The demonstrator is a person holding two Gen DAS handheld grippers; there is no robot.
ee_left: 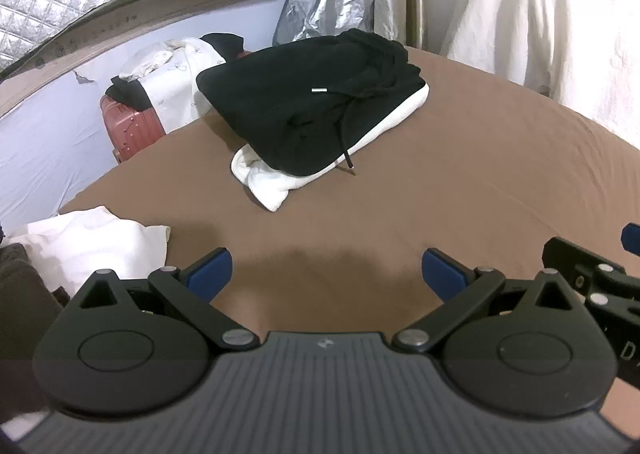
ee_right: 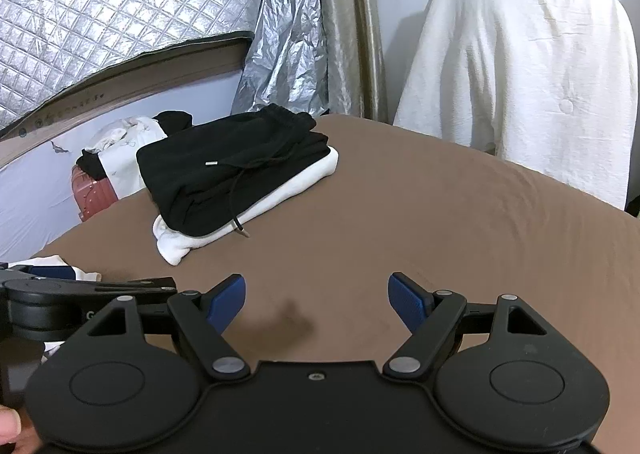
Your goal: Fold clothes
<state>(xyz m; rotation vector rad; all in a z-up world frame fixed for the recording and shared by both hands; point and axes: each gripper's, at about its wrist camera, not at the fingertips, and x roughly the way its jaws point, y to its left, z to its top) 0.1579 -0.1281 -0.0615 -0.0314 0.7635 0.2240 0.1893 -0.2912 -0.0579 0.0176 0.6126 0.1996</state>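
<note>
A brown bed (ee_left: 460,181) fills both views. Toward its far side, folded black trousers (ee_left: 304,101) lie on top of a folded white garment (ee_left: 272,181). A loose white cloth (ee_left: 96,246) lies at the near left edge. The left gripper (ee_left: 326,274) and right gripper (ee_right: 316,300) hover above the sheet, fingers spread wide, holding nothing.

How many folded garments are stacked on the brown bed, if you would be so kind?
2: the black pants on top, and a white garment beneath them, near the bed's far left edge. Thinner layers between could be hidden.
</note>
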